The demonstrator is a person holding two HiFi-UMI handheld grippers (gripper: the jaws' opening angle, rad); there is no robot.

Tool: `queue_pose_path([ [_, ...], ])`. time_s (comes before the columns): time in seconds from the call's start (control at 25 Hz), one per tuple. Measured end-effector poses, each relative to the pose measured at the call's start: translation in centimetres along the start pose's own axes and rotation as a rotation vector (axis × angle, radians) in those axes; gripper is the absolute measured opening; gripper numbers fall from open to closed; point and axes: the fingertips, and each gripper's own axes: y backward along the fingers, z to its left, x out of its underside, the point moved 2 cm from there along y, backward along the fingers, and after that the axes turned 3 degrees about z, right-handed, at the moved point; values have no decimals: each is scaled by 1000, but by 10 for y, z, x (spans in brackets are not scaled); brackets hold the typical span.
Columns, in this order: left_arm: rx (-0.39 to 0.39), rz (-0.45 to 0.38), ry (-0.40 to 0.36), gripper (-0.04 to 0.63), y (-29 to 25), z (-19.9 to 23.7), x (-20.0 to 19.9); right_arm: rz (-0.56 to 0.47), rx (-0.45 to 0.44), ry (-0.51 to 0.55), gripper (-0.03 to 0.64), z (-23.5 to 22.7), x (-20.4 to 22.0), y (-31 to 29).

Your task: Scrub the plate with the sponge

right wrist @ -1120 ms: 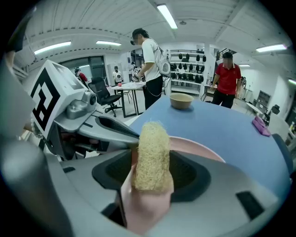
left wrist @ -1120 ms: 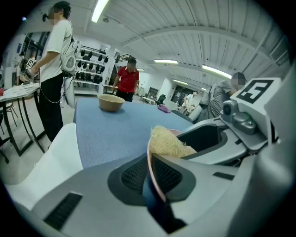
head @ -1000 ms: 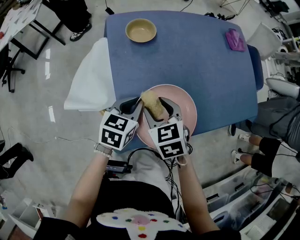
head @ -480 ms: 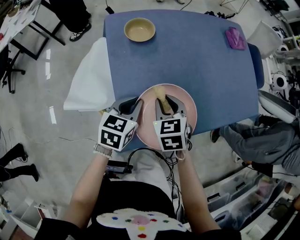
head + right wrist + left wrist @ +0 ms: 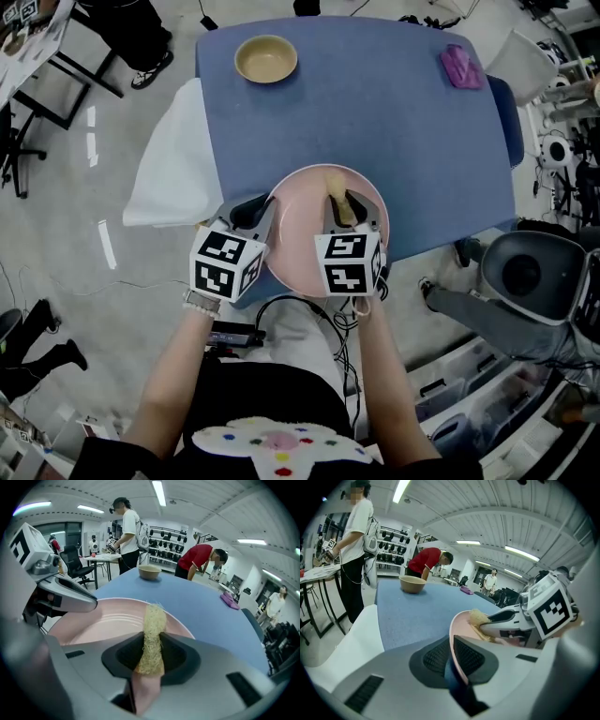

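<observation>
A pink plate (image 5: 305, 230) hangs over the near edge of the blue table (image 5: 375, 112), tilted up on its left side. My left gripper (image 5: 255, 214) is shut on the plate's left rim (image 5: 457, 644), which passes between its jaws. My right gripper (image 5: 349, 214) is shut on a yellow fibrous sponge (image 5: 151, 637), squeezed thin between the pads. The sponge (image 5: 341, 203) rests over the plate's (image 5: 103, 620) inner face, right of centre. In the left gripper view the sponge (image 5: 480, 619) and the right gripper (image 5: 506, 623) show beyond the plate.
A tan bowl (image 5: 265, 58) stands at the table's far left and a purple cloth (image 5: 460, 67) at the far right. A white cloth (image 5: 178, 169) drapes the table's left end. Several people stand by shelves behind the table. A chair (image 5: 530, 272) is at the right.
My right gripper's jaws have closed on the sponge, which was bulky and is now squeezed thin. The plate has tipped and shifted a little toward the table.
</observation>
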Motion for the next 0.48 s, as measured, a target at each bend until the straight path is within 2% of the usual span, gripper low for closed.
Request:
queue_pose_path([
  [0.48, 24, 9, -5, 38, 2, 0, 1, 132, 132, -69, 98, -34, 41, 22],
])
